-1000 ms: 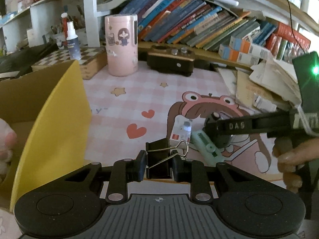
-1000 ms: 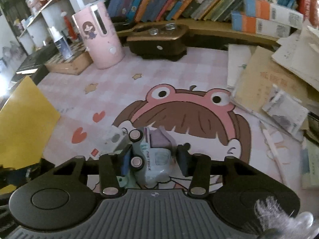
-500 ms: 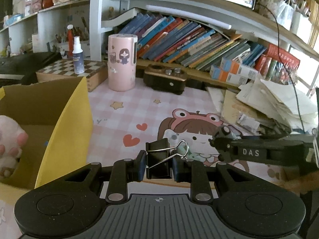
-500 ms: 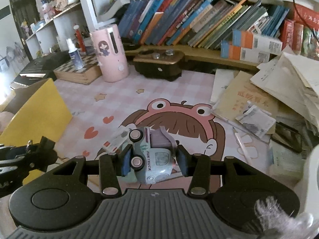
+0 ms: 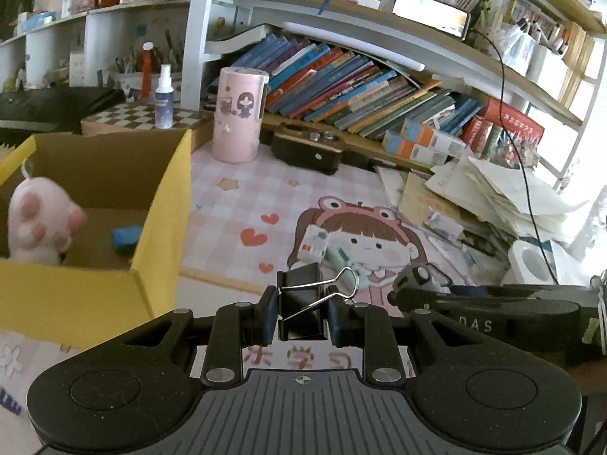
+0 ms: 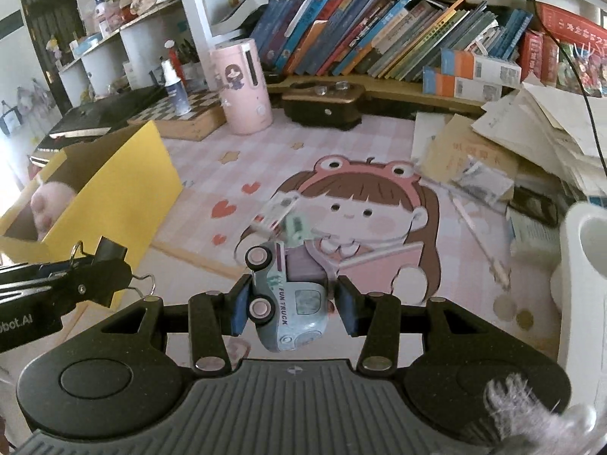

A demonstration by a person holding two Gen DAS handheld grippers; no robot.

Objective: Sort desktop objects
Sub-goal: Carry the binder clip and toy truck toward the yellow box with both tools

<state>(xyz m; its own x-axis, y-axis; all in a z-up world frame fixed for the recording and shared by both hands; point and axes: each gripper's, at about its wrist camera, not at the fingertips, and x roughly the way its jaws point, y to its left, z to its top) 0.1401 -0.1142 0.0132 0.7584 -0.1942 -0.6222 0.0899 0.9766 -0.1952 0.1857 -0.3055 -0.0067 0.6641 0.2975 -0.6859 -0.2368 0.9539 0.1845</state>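
My left gripper (image 5: 301, 313) is shut on a black binder clip (image 5: 301, 309) with silver wire handles, held above the desk's front edge. A pale blue toy truck (image 6: 288, 303) with pink wheels sits tilted between the pads of my right gripper (image 6: 294, 309), which is shut on it. The open yellow cardboard box (image 5: 163, 204) stands at the left, with a white plush paw (image 5: 36, 223) and a small blue thing (image 5: 127, 237) inside. In the right wrist view the left gripper and its binder clip (image 6: 108, 265) hang in front of the yellow box (image 6: 125, 185).
A pink cartoon desk mat (image 5: 265, 204) carries a small white-and-red box (image 5: 313, 242) and a mint-green item (image 5: 339, 259). A pink cylinder (image 5: 239, 113), a dark box (image 5: 307, 149), a checkerboard box with a spray bottle (image 5: 163, 98), leaning books and a paper pile (image 5: 504, 197) ring the mat.
Both grippers have risen and drawn back from the mat, each keeping its object. The yellow box's inside, with the plush paw and the blue thing, has come into view.
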